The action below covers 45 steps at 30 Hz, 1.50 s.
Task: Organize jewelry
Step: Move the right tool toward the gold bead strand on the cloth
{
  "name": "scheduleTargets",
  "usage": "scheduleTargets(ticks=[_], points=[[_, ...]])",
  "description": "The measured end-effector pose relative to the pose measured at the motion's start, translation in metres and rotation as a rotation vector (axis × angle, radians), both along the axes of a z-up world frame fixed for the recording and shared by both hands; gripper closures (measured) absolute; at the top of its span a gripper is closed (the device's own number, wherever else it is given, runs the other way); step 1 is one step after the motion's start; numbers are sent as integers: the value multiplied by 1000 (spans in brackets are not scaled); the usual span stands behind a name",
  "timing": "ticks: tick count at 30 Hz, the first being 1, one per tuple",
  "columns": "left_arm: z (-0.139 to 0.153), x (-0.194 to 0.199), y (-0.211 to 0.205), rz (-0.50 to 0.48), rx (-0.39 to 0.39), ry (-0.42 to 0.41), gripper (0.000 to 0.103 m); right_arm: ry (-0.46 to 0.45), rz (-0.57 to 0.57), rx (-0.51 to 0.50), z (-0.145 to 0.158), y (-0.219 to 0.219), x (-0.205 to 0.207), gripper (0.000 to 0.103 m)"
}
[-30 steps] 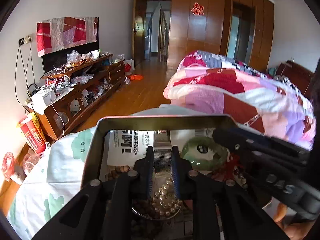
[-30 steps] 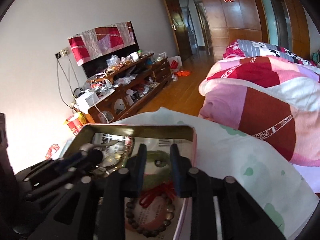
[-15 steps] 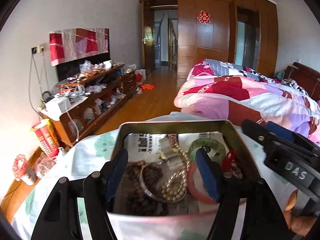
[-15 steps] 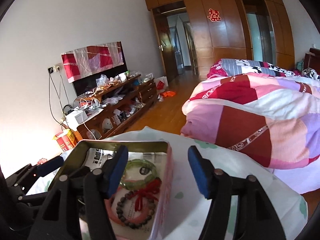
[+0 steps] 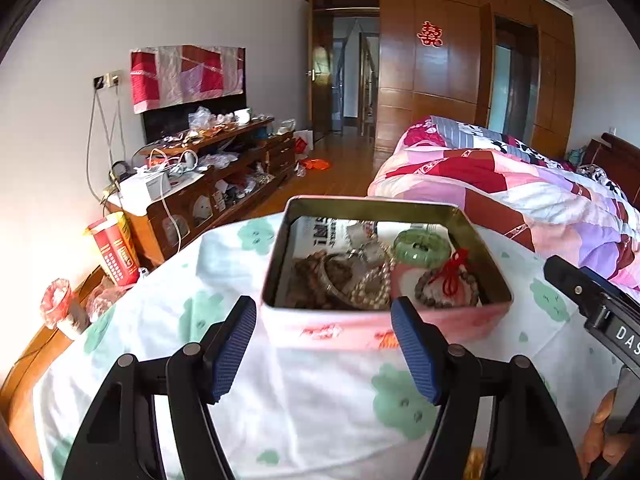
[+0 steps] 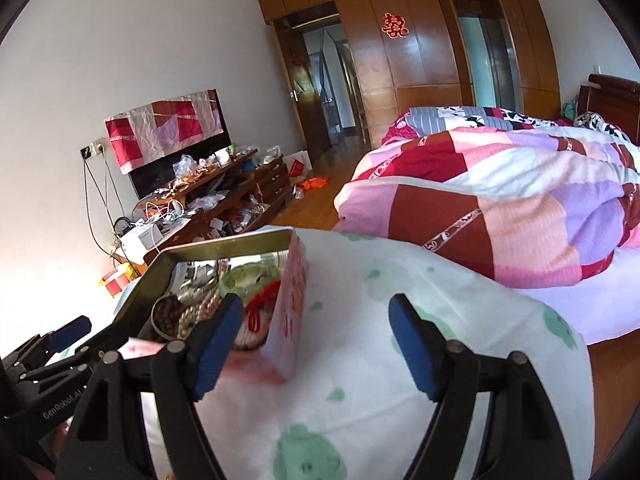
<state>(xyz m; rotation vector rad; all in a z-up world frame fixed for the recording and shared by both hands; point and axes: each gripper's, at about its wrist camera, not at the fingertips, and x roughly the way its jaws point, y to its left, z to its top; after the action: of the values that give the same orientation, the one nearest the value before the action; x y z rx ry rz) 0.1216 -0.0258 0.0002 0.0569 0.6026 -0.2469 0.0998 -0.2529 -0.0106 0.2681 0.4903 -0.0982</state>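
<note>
A pink tin box [image 5: 360, 330] stands open on the white cloth with green prints. Inside lie a green jade bangle [image 5: 422, 243], a pearl strand [image 5: 374, 286], a dark bead bracelet with a red tassel [image 5: 450, 282], a silver bangle and brown beads [image 5: 308, 276]. My left gripper [image 5: 324, 346] is open and empty, just in front of the box. My right gripper [image 6: 316, 344] is open and empty, to the right of the box [image 6: 290, 300]; its body shows at the right of the left wrist view [image 5: 592, 304].
The cloth-covered table [image 5: 312, 400] ends at its left edge, where red tins [image 5: 116, 252] stand below. A cluttered wooden TV cabinet [image 5: 208, 176] lines the left wall. A bed with a patchwork quilt [image 6: 500, 200] lies to the right.
Both grippers opened and drew back out of the box toward me. The pearl strand that the left gripper held now lies in the box.
</note>
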Motion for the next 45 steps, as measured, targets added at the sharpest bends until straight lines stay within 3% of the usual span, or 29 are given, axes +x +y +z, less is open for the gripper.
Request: scheduleTargets(ticks=[4, 17, 20, 29, 35, 45], points=[[-5, -14, 8, 5, -20, 21, 33, 3, 9, 13, -2, 4, -13, 25], [-15, -56, 14, 46, 35, 13, 33, -14, 22, 24, -4, 16, -49, 25], [-10, -64, 17, 60, 34, -25, 33, -28, 17, 26, -2, 17, -57, 25], [-5, -78, 18, 79, 49, -62, 33, -70, 39, -60, 7, 36, -77, 25], [-5, -82, 21, 86, 38, -53, 33, -80, 49, -88, 9, 42, -86, 25], [-11, -90, 35, 93, -25, 9, 33, -39, 46, -11, 1, 30, -93, 25]])
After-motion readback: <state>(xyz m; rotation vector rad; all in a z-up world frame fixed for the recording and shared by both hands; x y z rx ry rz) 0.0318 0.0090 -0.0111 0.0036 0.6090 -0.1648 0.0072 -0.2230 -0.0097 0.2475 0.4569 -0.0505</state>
